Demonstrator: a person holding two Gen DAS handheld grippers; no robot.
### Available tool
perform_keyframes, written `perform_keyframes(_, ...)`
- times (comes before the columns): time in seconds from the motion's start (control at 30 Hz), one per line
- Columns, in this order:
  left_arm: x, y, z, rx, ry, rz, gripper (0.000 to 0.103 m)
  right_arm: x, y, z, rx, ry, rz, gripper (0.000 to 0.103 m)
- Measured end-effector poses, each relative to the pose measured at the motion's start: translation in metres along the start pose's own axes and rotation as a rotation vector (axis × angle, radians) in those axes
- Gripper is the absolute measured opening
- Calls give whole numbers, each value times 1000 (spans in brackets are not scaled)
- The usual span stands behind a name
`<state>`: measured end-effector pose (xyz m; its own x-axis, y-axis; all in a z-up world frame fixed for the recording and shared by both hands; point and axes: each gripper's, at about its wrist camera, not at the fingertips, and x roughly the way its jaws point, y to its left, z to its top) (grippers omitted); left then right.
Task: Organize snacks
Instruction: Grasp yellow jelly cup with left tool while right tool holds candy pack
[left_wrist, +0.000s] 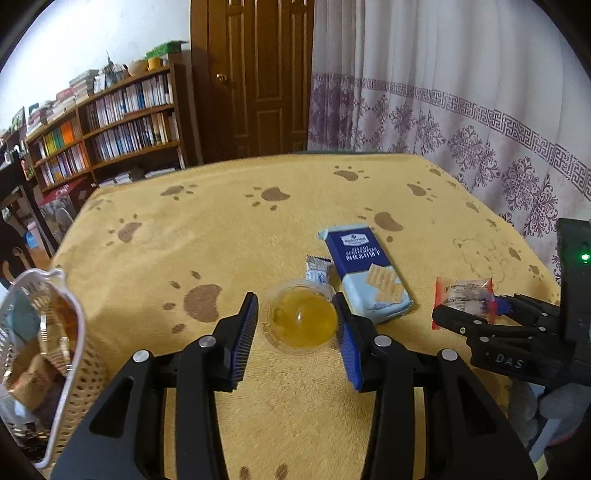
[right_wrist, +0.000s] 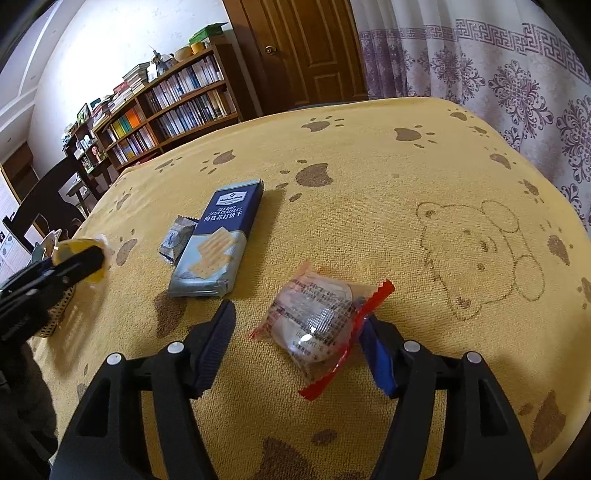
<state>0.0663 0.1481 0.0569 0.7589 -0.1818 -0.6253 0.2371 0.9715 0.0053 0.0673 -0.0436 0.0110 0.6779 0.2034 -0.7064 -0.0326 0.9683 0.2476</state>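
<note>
Left gripper (left_wrist: 297, 325): jaws spread either side of the jelly cup (left_wrist: 300, 318); right pad at the cup's rim, left pad just clear, so no firm hold was evident.
Right gripper (right_wrist: 295, 334): jaws spread around the red-edged packet (right_wrist: 320, 325); the right pad touched its crimped end, the left stood apart.
Where things lay: cup, cracker pack (left_wrist: 366, 272) and small foil sachet (left_wrist: 317, 271) close together mid-cloth; packet well to the right; basket (left_wrist: 55, 354) at the left edge, already holding some snacks.
Risk, cup: a domed, slick, clear plastic shell could squirt out of flat ribbed pads if pinched high.
Risk, packet: crinkly film around a round piece may fold, so the jaws might catch only the seam and let it swing.
Risk, cloth: the soft, fuzzy towel (right_wrist: 369, 155) could snag a low fingertip.
Risk, crowding: the sachet touched the cracker pack and sat just behind the cup, so a sweep might nudge it.
</note>
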Motion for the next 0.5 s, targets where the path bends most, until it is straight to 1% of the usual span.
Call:
perform_keyframes(0.27, -35, 23, 1, -44, -58, 26, 43, 0, 1, 0, -4, -1, 0, 66)
perform_keyframes(0.5, -59, 51, 1, -82, -98, 76, 43, 1, 2, 0, -8, -1, -2, 66)
